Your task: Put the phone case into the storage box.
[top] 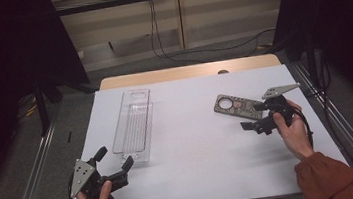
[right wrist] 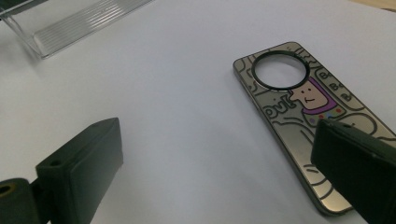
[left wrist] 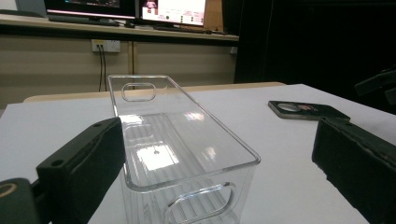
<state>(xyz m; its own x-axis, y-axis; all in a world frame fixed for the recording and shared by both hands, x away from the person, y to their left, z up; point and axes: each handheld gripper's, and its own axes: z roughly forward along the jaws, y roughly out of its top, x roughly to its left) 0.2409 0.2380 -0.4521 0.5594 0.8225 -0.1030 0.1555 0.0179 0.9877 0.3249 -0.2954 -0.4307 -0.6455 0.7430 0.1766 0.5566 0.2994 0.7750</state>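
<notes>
A: Report the left hand-held gripper (top: 115, 163).

B: I hold it at the near left corner of the surface (top: 194, 142). Its jaws stand wide apart and grip nothing. The clear plastic tray (top: 134, 126) lies just ahead of them. In the left gripper view, the tray's near end wall, with its handle cutout, sits between the two jaws; I cannot tell whether either jaw touches it.

A: Tray orientation?

B: Upright, open side up, long axis running away from me across the left half of the surface.

A: Report the right hand-held gripper (top: 249, 125).

B: I hold it at the right side of the surface, farther from my edge than the left one. Its jaws are also spread wide and hold nothing.

A: Position of the flat plate?

B: The printed plate (right wrist: 299, 116) lies flat on the surface, just beyond the right jaws. In the right gripper view, one jaw overlaps the plate's near end; the other stands over bare surface, well apart from it. The plate's round ringed opening (right wrist: 279, 70) is at its far end. Tray and plate lie well apart.
</notes>
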